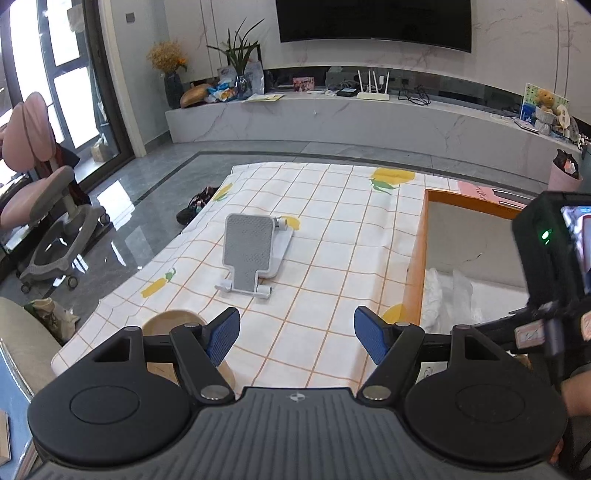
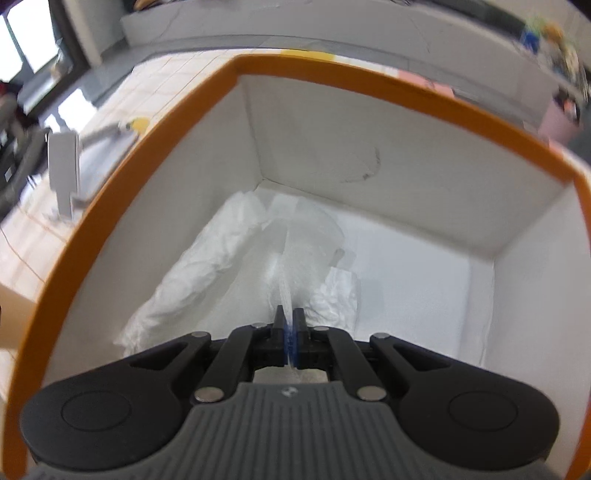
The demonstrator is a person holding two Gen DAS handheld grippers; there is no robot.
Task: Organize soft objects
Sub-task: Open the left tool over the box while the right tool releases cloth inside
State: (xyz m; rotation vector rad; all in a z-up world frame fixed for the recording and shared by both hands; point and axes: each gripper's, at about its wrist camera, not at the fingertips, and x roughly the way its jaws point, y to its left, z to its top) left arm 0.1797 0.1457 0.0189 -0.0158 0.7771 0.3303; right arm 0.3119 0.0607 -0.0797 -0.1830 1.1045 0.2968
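One orange-rimmed box (image 2: 155, 155) on the right of the table; inside it, two crumpled white soft bundles (image 2: 207, 254), plus one thin clear plastic bag (image 2: 295, 258). One grey phone stand (image 1: 251, 251) mid-table, one tan bowl (image 1: 166, 323) near left. Grippers: two.

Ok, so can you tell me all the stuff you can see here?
box: one, orange rim, white inside, on the table's right side
plastic bag: one, clear white, hanging into the box, pinched by the right hand-held gripper
crumpled soft stuff: white, on the box floor, count unclear
tablecloth: one, white with orange checks and yellow fruit, over the table
stand: one, grey and white, mid-table
TV: one, black, on the wall
router: one, white, on the shelf
chair: one, pink, left on the floor
left hand-held gripper: open, empty
right hand-held gripper: shut on the bag
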